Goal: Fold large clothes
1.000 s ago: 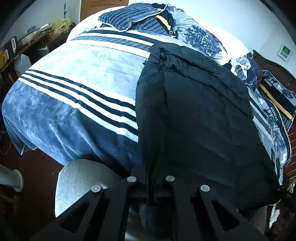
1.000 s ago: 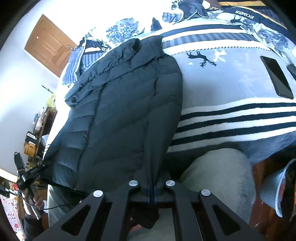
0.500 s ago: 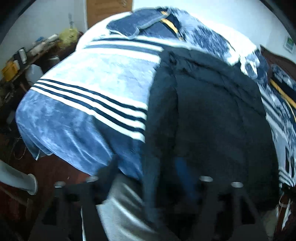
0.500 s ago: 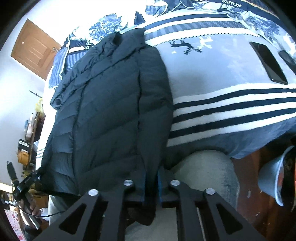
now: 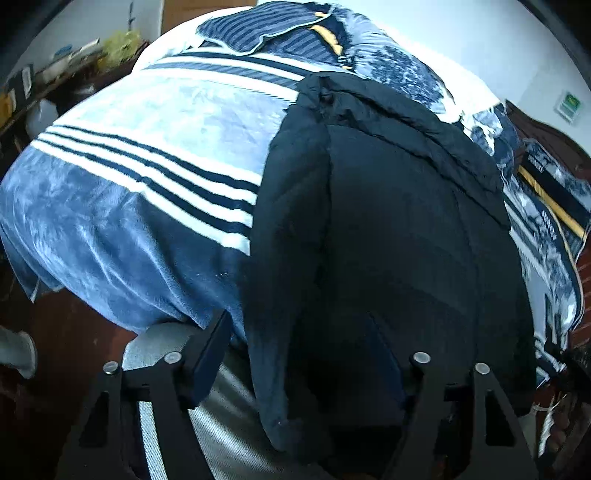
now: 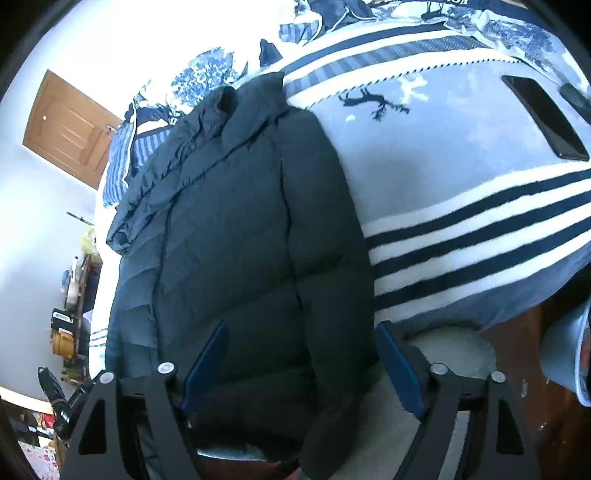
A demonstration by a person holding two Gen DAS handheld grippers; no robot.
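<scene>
The left gripper (image 5: 314,354) stands with its jaws wide apart though easing inward, the near hem of a black padded jacket (image 5: 388,240) lying loose between them with no pad pressing on it. The right gripper (image 6: 299,362) has its jaws apart and opening, straddling the other near corner of the same hem, its blue pads (image 6: 397,365) clear of the cloth.

The jacket lies lengthwise on a bed, collar toward the far end near the pillows (image 5: 280,35), hem hanging just over the near edge. Both sleeves seem already folded in, so it forms a long narrow strip. It rests on a blue blanket with white and dark stripes (image 5: 147,177).

What could go wrong, as a judgement: the hem overhangs the bed edge, and slippery padded fabric may slide toward the floor now that neither gripper pinches it. Puffy filling tends to spring back, so the tucked sleeves may creep open before the next fold. A fresh grab could catch only the top layer, or pick up the blanket as well.

Two dark phones (image 6: 543,114) lie on the blanket far to the right, well apart from the jacket.

No container with visible contents can be made out; the cluttered shelf (image 6: 74,295) at far left is too small to read.
</scene>
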